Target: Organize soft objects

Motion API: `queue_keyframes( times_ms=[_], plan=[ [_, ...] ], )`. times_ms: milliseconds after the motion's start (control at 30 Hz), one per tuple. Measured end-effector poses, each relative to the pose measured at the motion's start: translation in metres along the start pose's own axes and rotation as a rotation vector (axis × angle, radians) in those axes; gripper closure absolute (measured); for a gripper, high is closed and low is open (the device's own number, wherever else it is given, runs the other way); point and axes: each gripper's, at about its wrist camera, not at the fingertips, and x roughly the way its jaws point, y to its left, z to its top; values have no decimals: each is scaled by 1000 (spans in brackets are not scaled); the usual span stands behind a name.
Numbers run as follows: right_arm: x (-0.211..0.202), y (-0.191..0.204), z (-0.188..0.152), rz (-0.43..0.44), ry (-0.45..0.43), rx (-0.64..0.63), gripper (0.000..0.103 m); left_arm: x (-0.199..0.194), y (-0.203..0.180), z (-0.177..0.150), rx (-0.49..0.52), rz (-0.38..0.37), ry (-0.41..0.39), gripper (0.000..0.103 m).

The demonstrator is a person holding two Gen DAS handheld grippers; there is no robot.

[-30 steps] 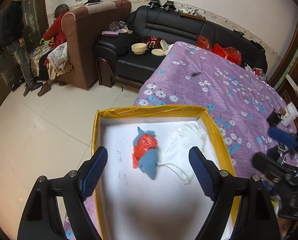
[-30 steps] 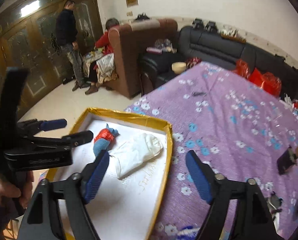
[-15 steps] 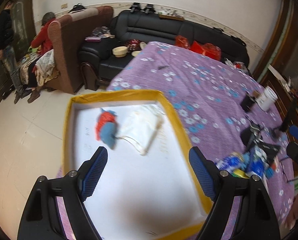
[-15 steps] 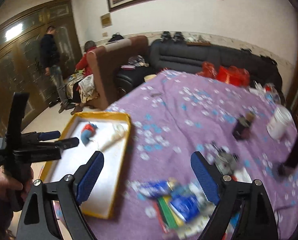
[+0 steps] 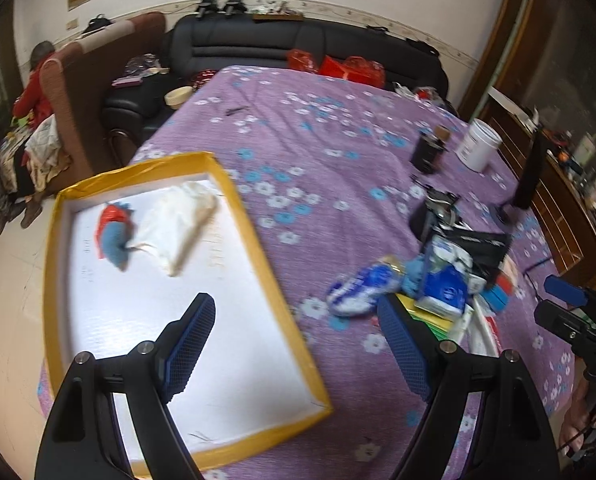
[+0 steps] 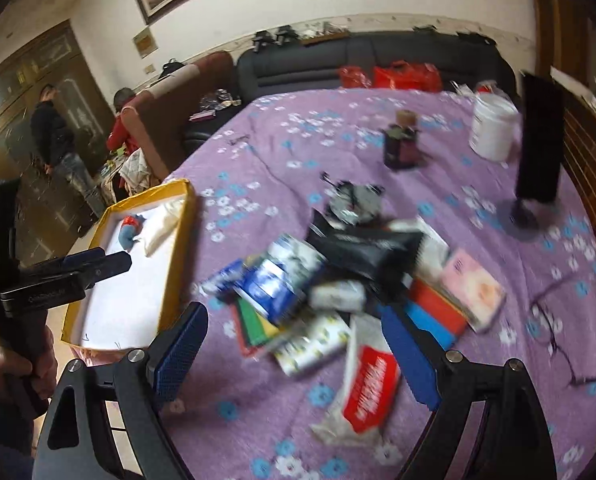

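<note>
Purple flowered tablecloth [image 5: 317, 128] spread over the whole table. Yellow-rimmed white tray [image 5: 258, 256] at its left edge, holding a white cloth bag [image 5: 178, 224] just beside a small red-and-blue soft toy [image 5: 116, 232], touching it. Heap of soft packets [image 6: 317, 300] right of the tray, blurred. Left gripper [image 5: 296, 344] poised over the tray's near corner, jaws apart, gripping nothing. Right gripper [image 6: 294, 354] above the heap, jaws spread wide, nothing between them.
</note>
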Motion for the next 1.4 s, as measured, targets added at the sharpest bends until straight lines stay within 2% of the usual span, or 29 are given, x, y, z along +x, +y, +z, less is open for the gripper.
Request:
queue_keyframes(
  times_ms=[267, 433, 633, 967, 1000, 1033, 1100, 1167, 1400],
  plan=[
    [-5, -41, -28, -49, 36, 94, 11, 13, -35, -12, 50, -49, 39, 20],
    [11, -63, -45, -73, 125, 158, 12, 23, -59, -22, 95, -77, 74, 20],
    [35, -67, -57, -50, 232, 174, 12, 32, -78, -31, 136, -104, 114, 20],
    [73, -72, -56, -34, 323, 215, 12, 34, -86, -32, 165, -107, 134, 20],
    [76, -72, -56, -39, 328, 214, 14, 35, -87, -32, 166, -108, 138, 20],
    [79, -72, -56, -47, 336, 210, 21, 36, -88, -33, 166, -112, 141, 20],
    [83, -70, -57, -70, 343, 188, 28, 38, -90, -33, 165, -122, 149, 20],
    [82, -68, -56, -59, 336, 167, 58, 41, -93, -33, 167, -131, 159, 20],
    [71, -73, -59, -49, 305, 149, 59, 61, -107, -35, 139, -169, 220, 20]
  ],
)
